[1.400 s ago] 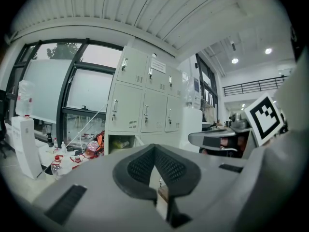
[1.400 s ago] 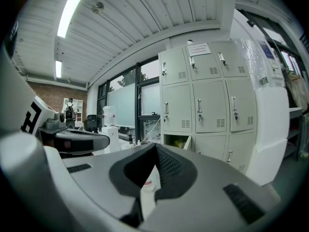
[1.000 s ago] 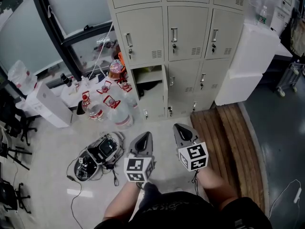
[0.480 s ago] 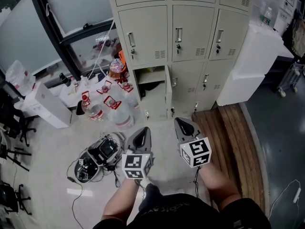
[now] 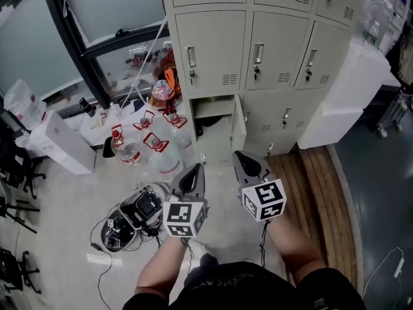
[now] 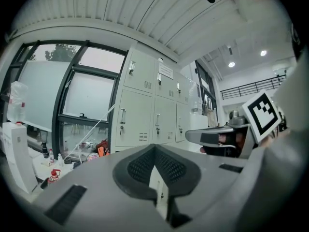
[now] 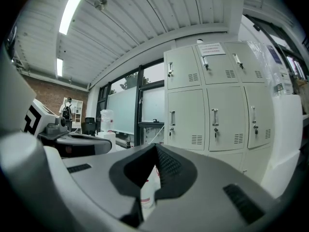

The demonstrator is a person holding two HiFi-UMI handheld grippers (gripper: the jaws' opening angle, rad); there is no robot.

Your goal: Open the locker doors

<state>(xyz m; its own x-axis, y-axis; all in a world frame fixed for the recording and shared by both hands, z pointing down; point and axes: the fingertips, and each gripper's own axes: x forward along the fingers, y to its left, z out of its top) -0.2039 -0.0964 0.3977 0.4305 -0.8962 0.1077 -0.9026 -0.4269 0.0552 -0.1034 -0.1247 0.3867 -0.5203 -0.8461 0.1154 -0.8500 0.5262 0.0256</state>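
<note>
We've 1 low locker door (image 5: 238, 124) open at 12 o'clock; other lockers (image 5: 274, 57) shut. Left gripper (image 5: 193, 171) & right gripper (image 5: 242, 158): jaws closed, empty.

cream lockers (image 5: 213, 50), red-handled clear bottles (image 5: 129, 150), brown plank strip (image 5: 322, 199), pale grey floor (image 5: 77, 199), black window frame (image 5: 79, 44)

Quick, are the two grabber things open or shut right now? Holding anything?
Left grey gripper: shut, holding nothing.
Right grey gripper: shut, holding nothing.
</note>
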